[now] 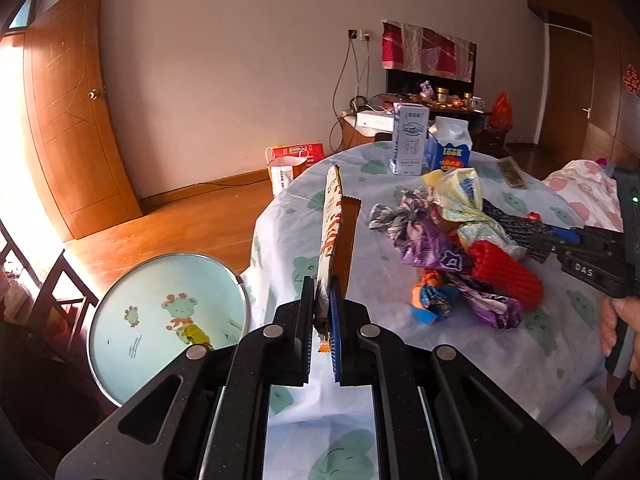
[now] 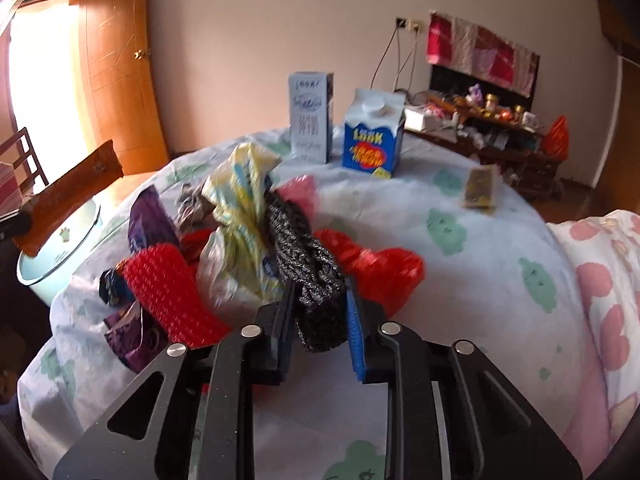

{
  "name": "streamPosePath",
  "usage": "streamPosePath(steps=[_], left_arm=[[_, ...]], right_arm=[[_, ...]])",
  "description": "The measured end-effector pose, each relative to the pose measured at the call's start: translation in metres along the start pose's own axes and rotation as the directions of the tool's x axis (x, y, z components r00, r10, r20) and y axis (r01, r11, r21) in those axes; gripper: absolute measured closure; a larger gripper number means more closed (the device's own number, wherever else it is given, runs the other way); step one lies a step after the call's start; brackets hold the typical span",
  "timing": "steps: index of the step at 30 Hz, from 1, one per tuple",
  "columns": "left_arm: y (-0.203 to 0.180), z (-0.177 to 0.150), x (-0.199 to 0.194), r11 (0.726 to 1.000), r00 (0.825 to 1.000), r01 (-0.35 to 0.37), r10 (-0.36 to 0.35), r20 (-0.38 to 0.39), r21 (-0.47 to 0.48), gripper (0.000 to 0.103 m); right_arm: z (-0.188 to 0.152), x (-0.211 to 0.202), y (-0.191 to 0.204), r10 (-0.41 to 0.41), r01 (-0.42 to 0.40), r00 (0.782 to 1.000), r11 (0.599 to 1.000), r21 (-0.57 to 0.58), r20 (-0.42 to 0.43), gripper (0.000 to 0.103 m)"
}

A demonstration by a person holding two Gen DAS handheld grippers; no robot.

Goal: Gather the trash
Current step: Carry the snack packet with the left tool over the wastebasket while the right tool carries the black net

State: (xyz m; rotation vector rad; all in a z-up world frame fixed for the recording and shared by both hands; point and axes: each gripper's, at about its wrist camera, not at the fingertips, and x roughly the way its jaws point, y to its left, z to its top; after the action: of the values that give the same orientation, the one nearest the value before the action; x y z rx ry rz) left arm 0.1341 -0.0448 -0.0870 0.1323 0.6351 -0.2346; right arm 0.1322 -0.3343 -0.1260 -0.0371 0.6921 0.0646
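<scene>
Daylight floods in beside the tall orange-brown wooden door (image 1: 68, 108), blowing that opening out to pure white glare and laying a bright patch on the floor below it. Away from the door the room sits in softer, even light. The left wrist view is sharp; the right wrist view is smeared with motion blur. Both bend straight lines and darken at their corners.

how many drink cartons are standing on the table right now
2. The tall pale carton stands at the far edge of the table; the blue gable-top carton stands just right of it. The trash pile could hide others.
</scene>
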Motion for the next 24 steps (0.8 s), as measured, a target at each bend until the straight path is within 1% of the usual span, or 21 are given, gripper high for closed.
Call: streamPosePath(steps=[1, 4, 8, 11, 16, 24], left_arm=[[0.007, -0.001, 0.001, 1.0, 1.0, -0.013, 0.013, -0.004, -0.01, 0.096], [0.023, -0.003, 0.0, 0.998, 0.999, -0.046, 0.045, -0.007, -0.032, 0.096], [0.039, -0.006, -0.002, 0.995, 0.997, -0.077, 0.077, -0.008, -0.055, 0.096], [0.05, -0.01, -0.004, 0.993, 0.995, -0.098, 0.097, -0.01, -0.067, 0.096], [0.068, -0.016, -0.008, 0.988, 0.991, -0.132, 0.131, -0.015, -0.082, 0.096], [0.103, -0.025, -0.01, 0.972, 0.98, -0.197, 0.195, -0.029, -0.126, 0.096]], right_arm=[[-0.001, -0.002, 0.001, 0.009, -0.009, 1.0, 1.0, -0.001, 0.007, 0.081], [0.002, -0.013, 0.002, -0.006, 0.006, 0.998, 1.0, 0.01, 0.059, 0.082], [0.013, -0.034, 0.001, -0.035, 0.031, 0.989, 0.999, 0.03, 0.146, 0.082], [0.023, -0.044, 0.005, -0.03, 0.022, 0.982, 0.999, 0.04, 0.188, 0.082], [0.034, -0.045, 0.03, 0.02, -0.021, 0.98, 1.0, 0.001, 0.198, 0.082], [0.052, -0.027, 0.081, 0.117, -0.104, 0.975, 0.992, -0.075, 0.19, 0.082]])
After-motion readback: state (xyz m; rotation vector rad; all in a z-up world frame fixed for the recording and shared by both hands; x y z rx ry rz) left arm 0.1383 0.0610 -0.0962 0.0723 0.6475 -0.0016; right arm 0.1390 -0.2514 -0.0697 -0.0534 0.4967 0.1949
